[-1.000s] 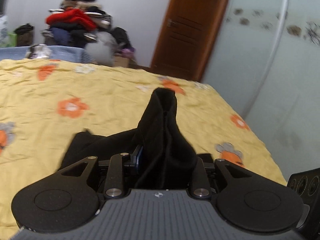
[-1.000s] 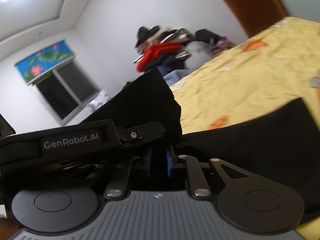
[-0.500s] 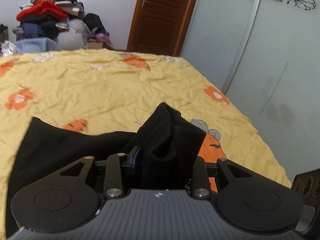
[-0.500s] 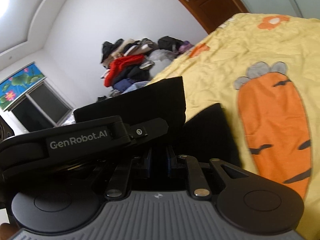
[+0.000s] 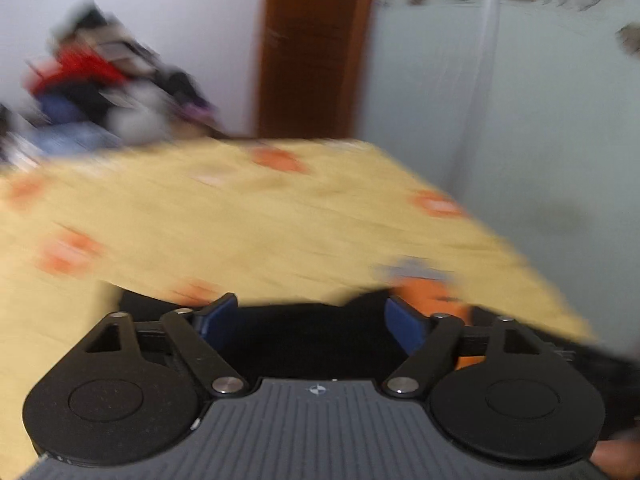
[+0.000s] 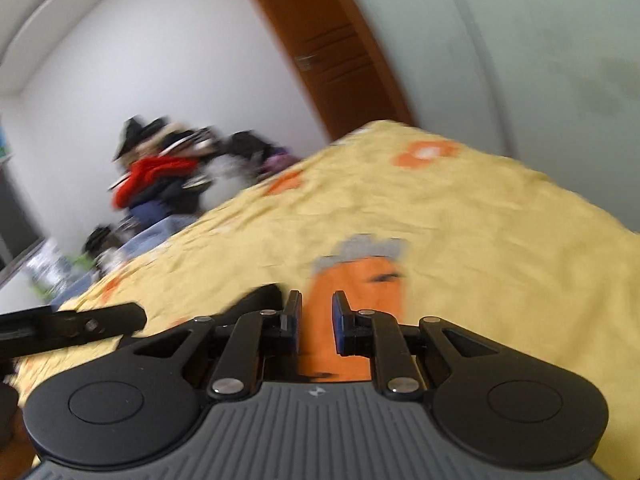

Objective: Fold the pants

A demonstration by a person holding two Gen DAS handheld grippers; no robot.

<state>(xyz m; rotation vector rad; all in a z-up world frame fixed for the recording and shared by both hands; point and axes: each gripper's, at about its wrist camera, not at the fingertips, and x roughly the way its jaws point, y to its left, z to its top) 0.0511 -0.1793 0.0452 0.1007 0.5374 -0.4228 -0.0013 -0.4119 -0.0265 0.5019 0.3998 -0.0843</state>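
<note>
Yellow bedspread [image 6: 460, 216] with orange flower prints covers the bed; a large orange carrot print [image 6: 360, 280] with a grey top lies near the close edge. Heap of clothes [image 6: 160, 172], red garment on top of dark ones, stacked against the white wall [image 6: 168, 60] beyond the bed. Brown wooden door [image 5: 316, 48] stands beside pale wardrobe panels [image 5: 540, 100] with small flower decals; left view is motion-blurred.

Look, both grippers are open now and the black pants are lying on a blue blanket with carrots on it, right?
Not quite: the blanket is yellow, not blue, as the right wrist view shows. The rest holds: the left gripper and right gripper are both open, and the black pants lie on it, near an orange carrot.
</note>
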